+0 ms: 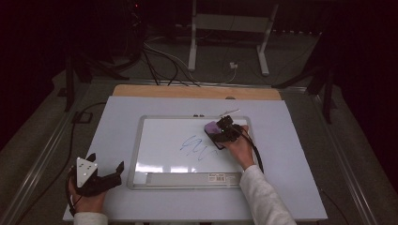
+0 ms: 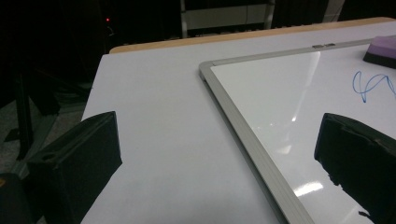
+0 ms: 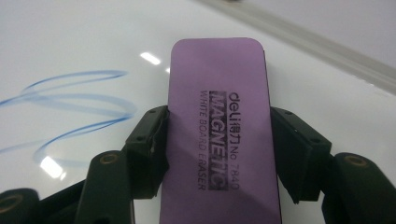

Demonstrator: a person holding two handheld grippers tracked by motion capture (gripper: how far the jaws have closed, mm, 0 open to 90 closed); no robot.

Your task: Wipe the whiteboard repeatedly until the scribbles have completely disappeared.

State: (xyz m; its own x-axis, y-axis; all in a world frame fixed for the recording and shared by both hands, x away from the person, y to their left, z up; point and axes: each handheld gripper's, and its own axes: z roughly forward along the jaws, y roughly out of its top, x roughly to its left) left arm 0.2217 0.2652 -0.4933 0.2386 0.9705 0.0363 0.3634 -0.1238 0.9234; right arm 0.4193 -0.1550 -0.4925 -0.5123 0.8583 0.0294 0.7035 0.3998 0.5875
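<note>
Purple magnetic whiteboard eraser, light and probably firm-backed, sits clenched across its long sides in the right claw, while the left claw hangs released over the bench.

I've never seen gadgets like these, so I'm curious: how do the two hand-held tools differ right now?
The right tool is clamped on a purple whiteboard eraser; the left tool has its jaws wide apart, holding nothing. The right tool is over the whiteboard near the blue scribble; the left tool sits beside the board's corner on the white table. Both are black and two-jawed.
</note>
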